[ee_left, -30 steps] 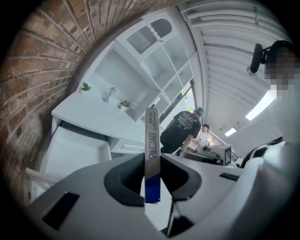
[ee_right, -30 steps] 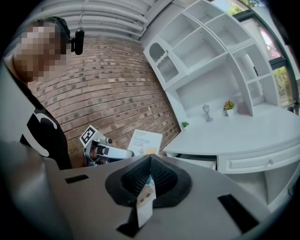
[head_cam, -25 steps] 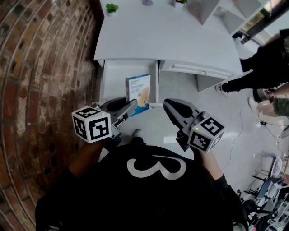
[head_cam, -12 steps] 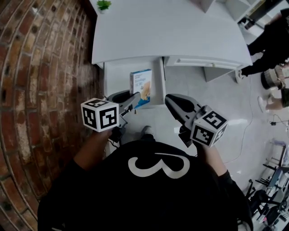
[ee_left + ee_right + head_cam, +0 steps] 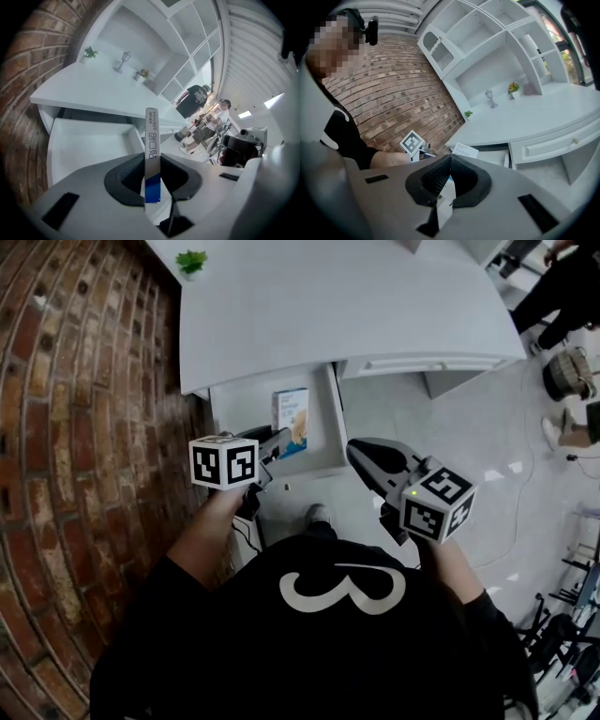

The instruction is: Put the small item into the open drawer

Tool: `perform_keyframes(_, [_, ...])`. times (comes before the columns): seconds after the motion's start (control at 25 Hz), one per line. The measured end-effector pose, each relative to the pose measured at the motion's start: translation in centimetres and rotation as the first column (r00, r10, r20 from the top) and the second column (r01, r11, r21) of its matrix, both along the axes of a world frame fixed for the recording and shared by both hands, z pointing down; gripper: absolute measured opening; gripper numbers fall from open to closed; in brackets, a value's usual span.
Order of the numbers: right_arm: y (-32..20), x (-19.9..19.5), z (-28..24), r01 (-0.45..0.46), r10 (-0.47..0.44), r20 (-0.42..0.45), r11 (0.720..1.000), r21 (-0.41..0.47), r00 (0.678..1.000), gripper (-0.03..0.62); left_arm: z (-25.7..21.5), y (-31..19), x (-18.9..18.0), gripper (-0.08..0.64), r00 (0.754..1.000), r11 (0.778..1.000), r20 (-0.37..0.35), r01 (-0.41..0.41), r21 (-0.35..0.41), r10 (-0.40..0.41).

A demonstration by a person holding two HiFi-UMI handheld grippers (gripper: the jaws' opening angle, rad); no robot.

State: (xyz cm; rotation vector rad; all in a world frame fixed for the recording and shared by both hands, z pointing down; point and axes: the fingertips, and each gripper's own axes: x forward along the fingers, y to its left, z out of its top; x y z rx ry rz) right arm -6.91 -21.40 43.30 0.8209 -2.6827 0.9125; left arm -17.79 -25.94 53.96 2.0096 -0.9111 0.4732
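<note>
Right now my left gripper [image 5: 278, 440] has its jaws clamped on the near end of the small box [image 5: 291, 420]. They press on its two broad faces, so the thin edge points back along the jaws. I read that hold as chosen for the drop: gripped by one end, most of the box reaches out ahead of the jaws and over the open drawer [image 5: 239, 413]. The drawer is pulled out from under the white tabletop [image 5: 328, 315], right beside the brick wall [image 5: 84, 427]. The box hangs over the drawer's right front part (whether its far end touches the drawer floor I cannot tell). My right gripper [image 5: 366, 454] sits off to the right over the floor, apart from the drawer. Its jaws are pressed together on nothing; it has no job in this step and is parked clear of the left one's path. I judge that what remains is lowering the box and letting go.
</note>
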Motion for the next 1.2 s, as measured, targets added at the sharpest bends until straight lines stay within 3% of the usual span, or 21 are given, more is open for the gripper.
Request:
perform_keyframes(0.12, [-0.7,0.1,0.6,-0.012,0.012,0.004,1.000,-0.017,1.000,0.011,2.4,-1.2,0.0,0.086,0.999,0.999,0.036,-0.012,-0.030,0.013])
perform_keyframes(0.44, [-1.8,1.3,2.6,-0.037,0.036,-0.023,0.997,-0.065,0.999,0.009,9.6,-3.3,-1.3,0.086,0.975,0.992,0.216,-0.033,-0.123,0.059])
perform_keyframes(0.56, [-2.1,2.0,3.4,-0.053,0.051,-0.031,0.995,-0.084,0.998,0.011,11.6,-4.0,-1.9,0.086,0.949,0.990,0.303,-0.055,-0.134,0.094])
perform_keyframes(0.76, [-1.9,2.7,4.9,-0.060,0.056,-0.037,0.991,-0.116,0.998,0.011,14.6,-4.4,-2.5,0.086,0.882,0.982,0.443,-0.102,-0.156,0.162])
perform_keyframes(1.0, [-1.7,3.6,5.7,-0.070,0.064,-0.047,0.988,-0.137,0.997,0.011,16.4,-4.6,-2.5,0.087,0.859,0.979,0.481,-0.097,-0.182,0.174])
perform_keyframes(1.2, [-1.2,4.0,5.9,-0.073,0.066,-0.053,0.986,-0.152,0.996,0.011,17.2,-4.6,-2.5,0.087,0.857,0.978,0.492,-0.064,-0.201,0.157])
